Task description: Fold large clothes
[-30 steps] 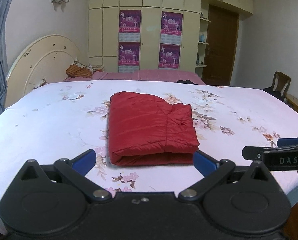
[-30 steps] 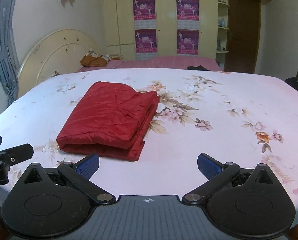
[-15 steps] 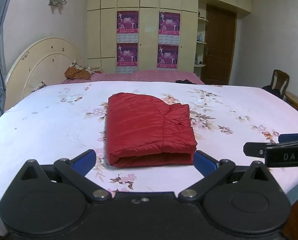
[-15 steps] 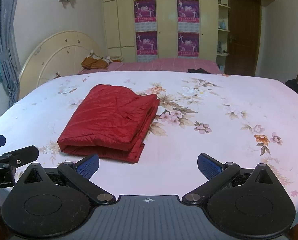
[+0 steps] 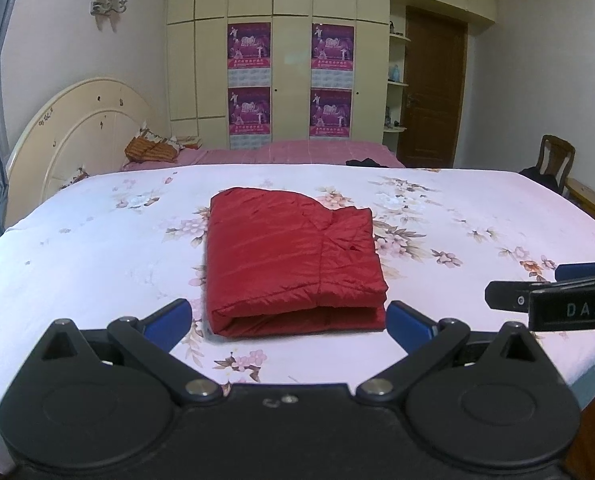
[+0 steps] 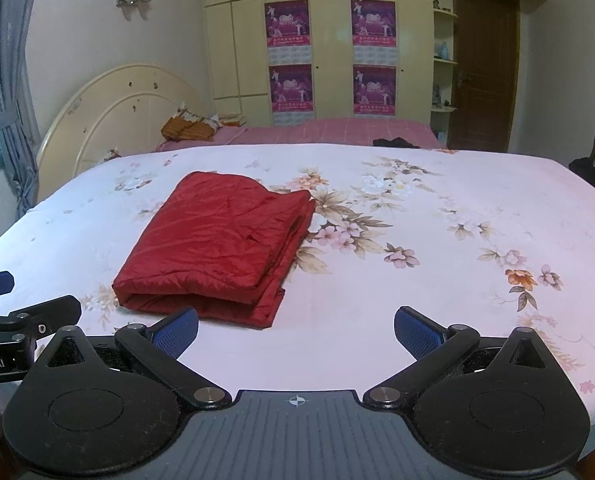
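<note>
Here the folded red quilted garment (image 5: 293, 260) lies on the floral bedsheet (image 5: 97, 248) — left gripper (image 5: 287, 322) and right gripper (image 6: 296, 330) both spread, empty.

The folded quilted jacket (image 5: 293, 256) is plain red. The bedsheet (image 5: 77, 256) is pale pink with a flower pattern. The gripper pads (image 6: 177, 330) are blue.

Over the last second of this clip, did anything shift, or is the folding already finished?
Almost nothing changed. Both tools, left and right, stayed open and empty, drifting only slightly at the near edge of the bed. The red garment stayed folded in the same spot, untouched.
</note>
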